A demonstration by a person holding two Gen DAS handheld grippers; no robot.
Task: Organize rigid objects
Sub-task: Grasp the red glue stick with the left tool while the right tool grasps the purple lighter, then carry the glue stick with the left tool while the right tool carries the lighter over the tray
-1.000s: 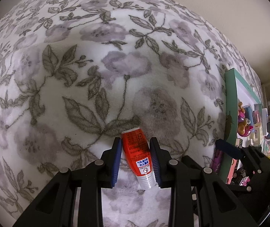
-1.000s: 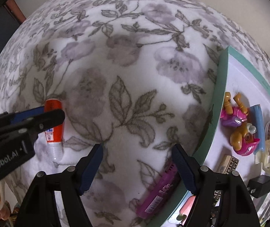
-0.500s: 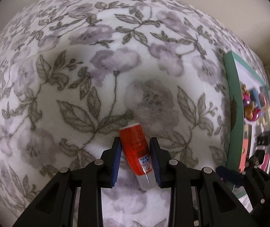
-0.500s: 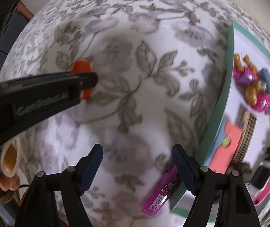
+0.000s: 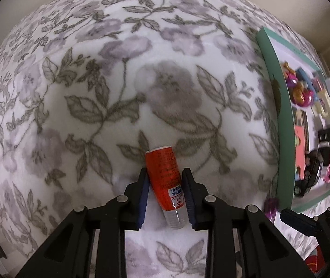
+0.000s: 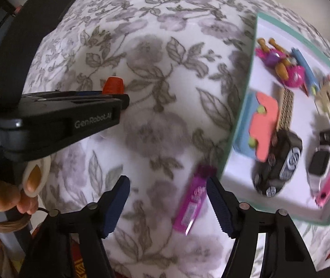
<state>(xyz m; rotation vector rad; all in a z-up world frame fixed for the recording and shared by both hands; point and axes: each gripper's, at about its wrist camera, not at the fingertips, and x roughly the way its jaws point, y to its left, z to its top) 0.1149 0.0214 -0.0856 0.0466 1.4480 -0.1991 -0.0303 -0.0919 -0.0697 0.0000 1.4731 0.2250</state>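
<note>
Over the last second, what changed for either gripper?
The right gripper has swung over toward the green tray and now hangs above the pink packet lying against the tray's wall; its jaws are closing, the pads not yet on it. The left gripper stays clamped on the orange tube, carried across the floral blanket. The tray's contents look unchanged.

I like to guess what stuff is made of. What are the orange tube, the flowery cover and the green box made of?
Orange tube: probably plastic, smooth, with a printed label and a clear see-through cap.
Flowery cover: soft fabric, seemingly fleece; it looks fuzzy and matte, with no shine.
Green box: likely cardboard, matte, with thin flat walls and a white inside; I cannot be sure.
</note>
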